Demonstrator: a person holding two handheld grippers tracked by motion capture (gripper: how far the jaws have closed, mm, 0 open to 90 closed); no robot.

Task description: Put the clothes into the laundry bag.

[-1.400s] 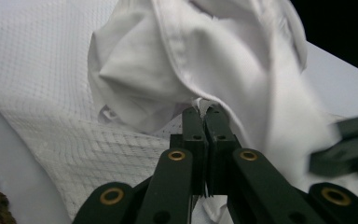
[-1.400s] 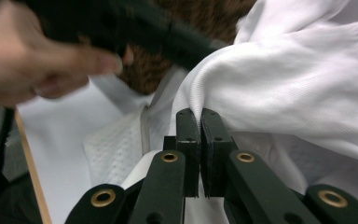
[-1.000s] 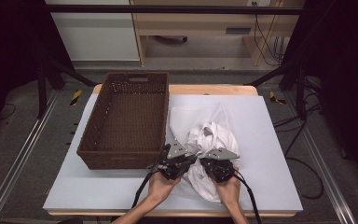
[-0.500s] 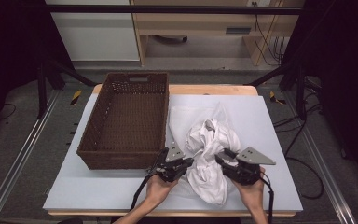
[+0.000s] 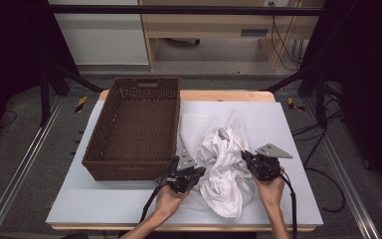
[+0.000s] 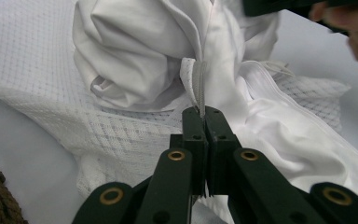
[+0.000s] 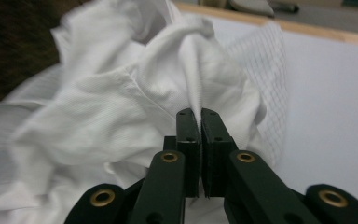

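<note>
High view: the right tongs (image 5: 248,160) had swung out to the right, away from the left tongs (image 5: 195,172), spreading the white garment (image 5: 224,172) on the tabletop (image 5: 288,124). Each pair was clamped on a fold of cloth, suggesting an unfolding under way beside the wicker basket (image 5: 134,132).

A brown wicker basket (image 5: 134,130) sits on the left of the bench (image 5: 298,134). Just right of it lies a crumpled white cloth (image 5: 224,169). The left tongs (image 5: 195,173) and right tongs (image 5: 246,158) touch its opposite sides.
</note>
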